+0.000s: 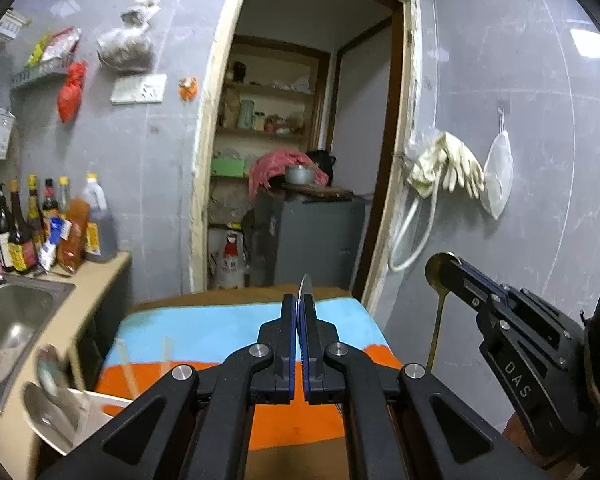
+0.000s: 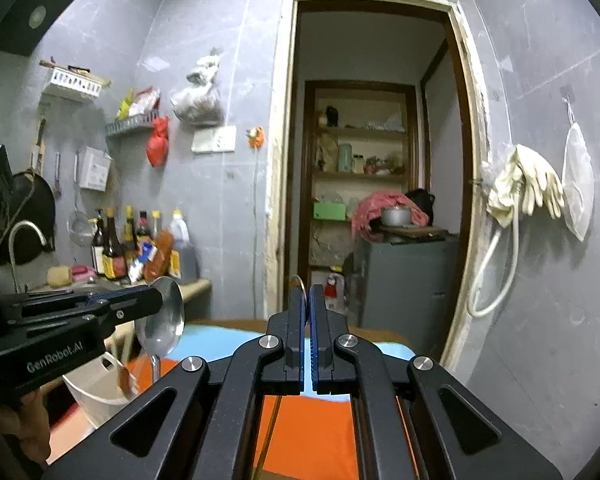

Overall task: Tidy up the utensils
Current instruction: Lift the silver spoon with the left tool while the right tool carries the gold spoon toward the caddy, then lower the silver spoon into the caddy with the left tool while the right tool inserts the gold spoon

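Left gripper [image 1: 300,300]: jaws pinched shut on a silver spoon [image 2: 162,322], gripped by the bowel edge, handle hanging straight down below the fingertips (bowl seen edge-on from its own camera). Right gripper [image 2: 307,292]: also clamped, on a brass-coloured spoon [image 1: 439,280], round bowl poking just past the tips, thin handle dangling below. Both tools held up in the air side by side, pointing roughly level toward the doorway.

Below and ahead of both: table with an orange-and-blue cloth [image 1: 228,332]. Down-left of the left gripper: a white tub [image 1: 96,404] at the table's edge with blurred metal ladles [image 1: 48,392] and thin sticks (chopsticks? too blurred to tell) standing in it. Further left: steel sink [image 1: 16,312] in a beige counter, then a cluster of sauce bottles [image 1: 52,228] at the wall.

Right of the right gripper: pale rubber gloves [image 2: 527,188] and a white hose on the grey wall. Straight ahead, far: open doorway [image 2: 375,152], shelves and a grey cabinet with a pot behind it.
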A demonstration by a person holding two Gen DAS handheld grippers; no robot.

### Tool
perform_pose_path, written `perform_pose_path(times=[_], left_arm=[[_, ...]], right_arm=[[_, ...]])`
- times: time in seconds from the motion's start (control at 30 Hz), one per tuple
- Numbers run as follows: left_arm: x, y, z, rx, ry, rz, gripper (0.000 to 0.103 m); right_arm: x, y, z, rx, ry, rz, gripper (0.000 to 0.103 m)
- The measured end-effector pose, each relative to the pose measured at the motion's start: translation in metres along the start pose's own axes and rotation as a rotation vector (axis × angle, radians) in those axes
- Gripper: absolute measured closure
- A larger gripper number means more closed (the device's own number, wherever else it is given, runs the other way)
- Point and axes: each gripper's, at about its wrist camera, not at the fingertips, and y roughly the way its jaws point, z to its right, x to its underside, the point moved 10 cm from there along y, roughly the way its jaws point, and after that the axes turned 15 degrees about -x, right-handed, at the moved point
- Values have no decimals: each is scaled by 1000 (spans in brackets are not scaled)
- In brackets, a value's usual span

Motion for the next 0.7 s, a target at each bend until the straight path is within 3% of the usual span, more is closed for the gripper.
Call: perform_pose_path(times=[0.3,0.7], left_arm=[[-17,-20,-71,-75,-38,26,101],[-24,-29,-197,-320,-139,70,101]], right_arm=[[-19,14,-64,-76,-9,53,101],[-14,43,-120,-169,26,107,101]])
